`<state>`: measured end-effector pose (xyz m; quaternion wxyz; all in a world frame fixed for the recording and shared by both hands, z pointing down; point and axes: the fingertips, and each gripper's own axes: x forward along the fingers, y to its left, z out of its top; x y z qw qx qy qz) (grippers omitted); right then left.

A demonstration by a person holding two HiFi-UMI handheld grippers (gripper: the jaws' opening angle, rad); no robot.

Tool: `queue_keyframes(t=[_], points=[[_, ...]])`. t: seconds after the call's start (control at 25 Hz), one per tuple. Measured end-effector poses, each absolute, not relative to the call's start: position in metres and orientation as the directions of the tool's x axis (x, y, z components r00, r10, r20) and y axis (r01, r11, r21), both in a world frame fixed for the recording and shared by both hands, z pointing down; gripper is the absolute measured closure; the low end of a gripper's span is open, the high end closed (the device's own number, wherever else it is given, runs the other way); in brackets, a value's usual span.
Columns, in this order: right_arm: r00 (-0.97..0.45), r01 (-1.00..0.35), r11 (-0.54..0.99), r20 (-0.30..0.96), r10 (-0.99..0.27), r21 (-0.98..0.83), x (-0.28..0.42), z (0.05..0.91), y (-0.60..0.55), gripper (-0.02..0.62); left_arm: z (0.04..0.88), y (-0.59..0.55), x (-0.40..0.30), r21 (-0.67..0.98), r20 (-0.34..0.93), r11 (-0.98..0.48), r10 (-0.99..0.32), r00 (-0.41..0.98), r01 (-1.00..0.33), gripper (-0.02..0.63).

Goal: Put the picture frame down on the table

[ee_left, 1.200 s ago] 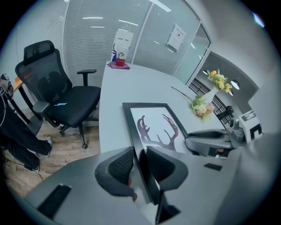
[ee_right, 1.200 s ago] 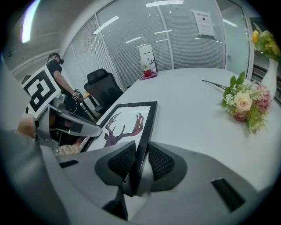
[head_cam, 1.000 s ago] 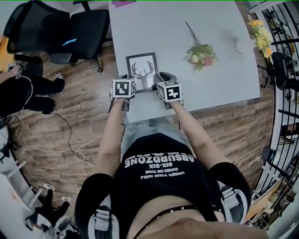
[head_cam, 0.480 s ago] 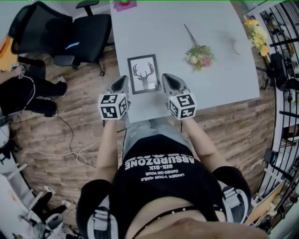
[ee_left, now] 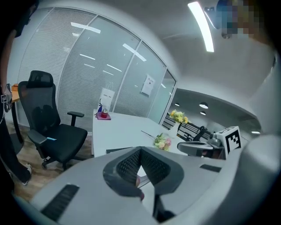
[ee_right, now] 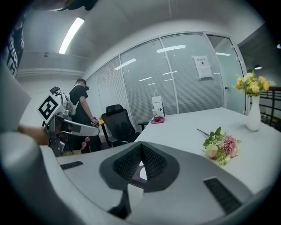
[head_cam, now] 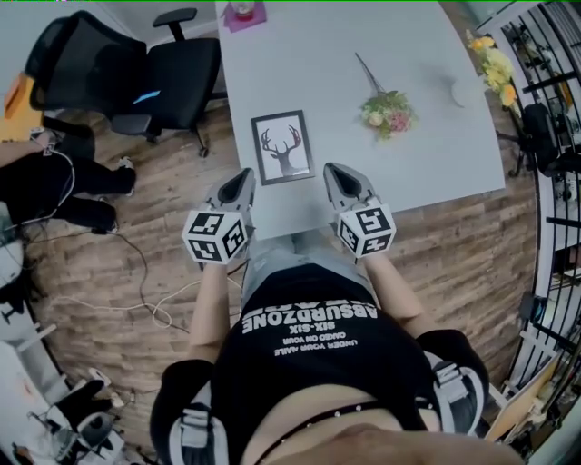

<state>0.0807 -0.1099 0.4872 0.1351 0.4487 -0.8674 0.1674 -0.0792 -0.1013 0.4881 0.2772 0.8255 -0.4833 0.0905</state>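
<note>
The picture frame (head_cam: pixel 281 147), black-edged with a deer-head print, lies flat on the grey table (head_cam: pixel 418 168) near its front edge. My left gripper (head_cam: pixel 244 174) hovers just short of the frame's lower left corner, apart from it. My right gripper (head_cam: pixel 332 169) is off the frame's lower right corner, also apart. Both point toward the table with jaws closed to a tip and nothing between them. In the left gripper view, the left gripper (ee_left: pixel 140 150) shows its pads meeting, with the frame's dark edge (ee_left: pixel 116 150) just beyond. The right gripper (ee_right: pixel 141 145) looks the same.
A bunch of flowers (head_cam: pixel 388 107) lies right of the frame, and a white vase with yellow flowers (head_cam: pixel 465 88) stands at the table's right edge. A pink item (head_cam: pixel 241 14) sits at the far end. Black office chairs (head_cam: pixel 172 68) and a person (head_cam: pixel 54 177) are to the left.
Both grippers have drawn back from the frame's lower corners toward the body and spread apart. The frame stays flat on the table.
</note>
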Motion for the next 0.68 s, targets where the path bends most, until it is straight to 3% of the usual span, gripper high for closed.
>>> queue_keyframes(t=[0.68], points=[[-0.611, -0.785, 0.587, 0.402, -0.682, -0.198, 0.058, 0.497, -0.079, 0.580, 0.515, -0.075, -0.064, 0.298, 0.518, -0.436, -0.673, 0.527, -0.849, 0.591]])
